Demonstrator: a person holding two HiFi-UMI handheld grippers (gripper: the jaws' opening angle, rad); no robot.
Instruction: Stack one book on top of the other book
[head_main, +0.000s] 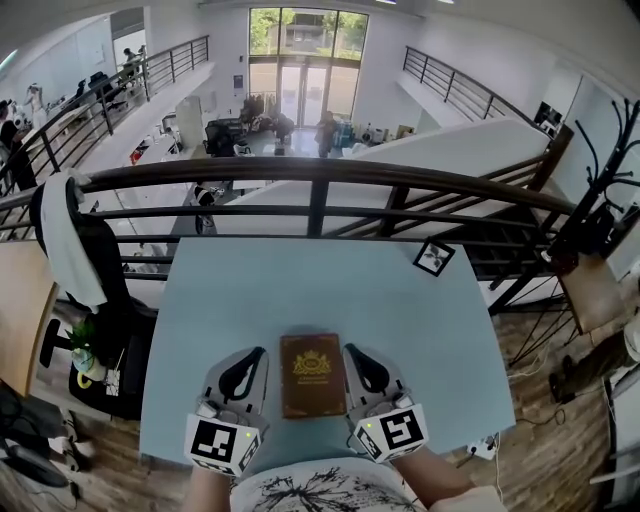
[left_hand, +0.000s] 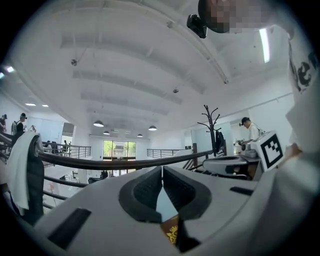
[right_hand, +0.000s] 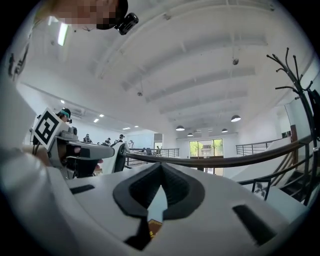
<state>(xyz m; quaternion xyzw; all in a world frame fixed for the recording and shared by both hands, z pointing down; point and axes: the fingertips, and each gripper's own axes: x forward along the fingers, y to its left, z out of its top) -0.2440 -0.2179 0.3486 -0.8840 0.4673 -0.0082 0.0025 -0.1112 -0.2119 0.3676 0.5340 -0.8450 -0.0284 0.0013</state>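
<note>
One brown book (head_main: 312, 374) lay flat on the pale blue tabletop (head_main: 300, 290), near the front edge, gold crest up. Whether a second book sat under it could not be told. In the head view the left tongs (head_main: 256, 354) showed just beside the book's left edge and the right tongs (head_main: 351, 352) just beside its right edge. Both were pressed together with nothing pinched. Marker card (head_main: 434, 257) lay at the far right corner. Railing (head_main: 320, 175) ran beyond the tabletop.
</note>
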